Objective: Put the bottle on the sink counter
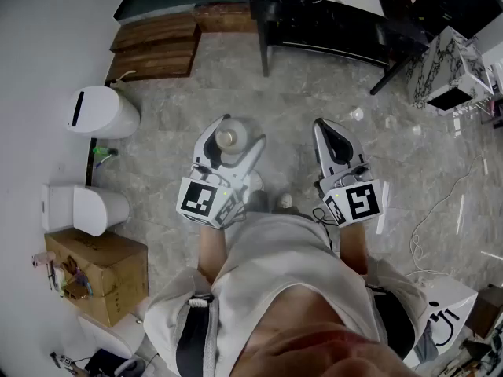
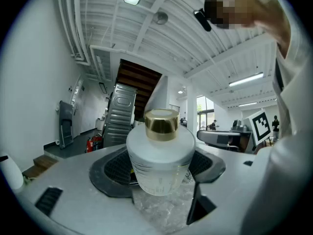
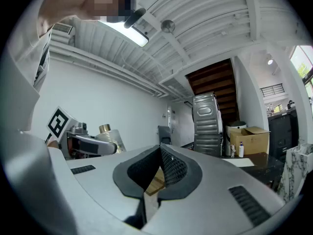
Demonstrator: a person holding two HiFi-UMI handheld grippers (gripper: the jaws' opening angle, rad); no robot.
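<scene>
A frosted white bottle [image 2: 160, 160] with a gold cap [image 2: 161, 125] stands upright between the jaws of my left gripper [image 2: 159, 168], which is shut on its body. In the head view the same bottle [image 1: 228, 139] shows from above, in my left gripper [image 1: 229, 144], held over the grey stone floor. My right gripper [image 1: 334, 136] hangs beside it to the right, its jaws pressed together with nothing between them. The right gripper view shows the shut right gripper [image 3: 160, 168] and, off to the left, the bottle [image 3: 108, 138] in the other gripper.
A white bin [image 1: 100, 111] and a white toilet [image 1: 82, 208] stand along the left wall, with a cardboard box [image 1: 98, 273] nearer me. Wooden steps [image 1: 156, 45] lie at the back left. A dark table [image 1: 330, 14] and a marble-patterned unit [image 1: 452, 65] stand at the back right.
</scene>
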